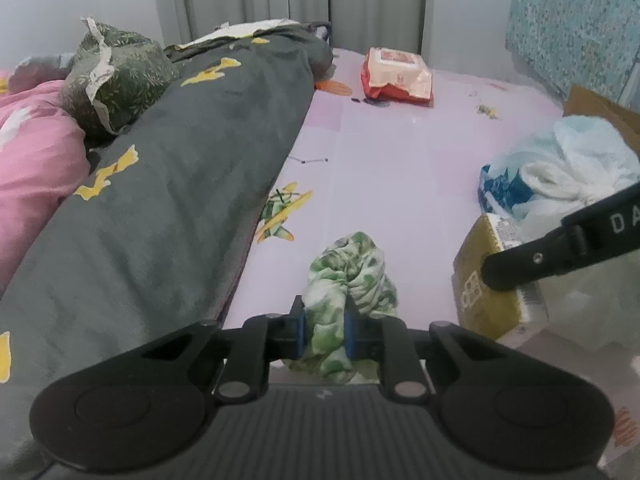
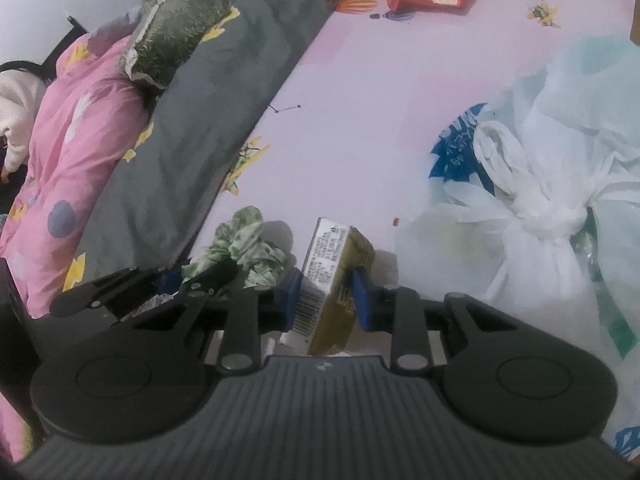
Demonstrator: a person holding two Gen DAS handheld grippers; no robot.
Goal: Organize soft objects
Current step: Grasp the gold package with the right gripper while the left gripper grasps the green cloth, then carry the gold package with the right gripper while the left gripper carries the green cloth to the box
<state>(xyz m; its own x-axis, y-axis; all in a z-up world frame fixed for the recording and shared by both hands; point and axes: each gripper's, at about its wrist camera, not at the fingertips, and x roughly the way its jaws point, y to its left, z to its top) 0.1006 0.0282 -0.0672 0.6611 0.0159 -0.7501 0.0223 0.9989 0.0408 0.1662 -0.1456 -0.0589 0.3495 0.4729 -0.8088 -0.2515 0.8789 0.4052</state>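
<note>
**Gripping two items on a pink bedsheet**

Pinching a crumpled green-and-white cloth (image 1: 344, 280), the left gripper (image 1: 325, 330) has its blue pads pressed into the fabric from both sides; the bunched cloth rises between and beyond the fingers and rests on the pink sheet (image 1: 400, 168). In the right wrist view the same cloth (image 2: 244, 246) lies just left of the right gripper (image 2: 326, 300), with the left gripper's black linkage reaching it from the lower left.

The right gripper is clamped on a yellow-olive packet (image 2: 336, 272), whose printed white face with barcode meets the left pad and whose olive face meets the right pad. The packet stands tilted on the sheet, near the cloth but apart from it. In the left wrist view the packet (image 1: 488, 292) sits at right, with a black finger of the right gripper across its top.

A knotted white plastic bag (image 2: 540, 200) lies right of the packet. A dark grey quilt (image 1: 180, 168) with yellow prints runs along the left, a green patterned pillow (image 1: 116, 80) on it. An orange-and-white wrapper (image 1: 396, 74) lies far back on the sheet.
</note>
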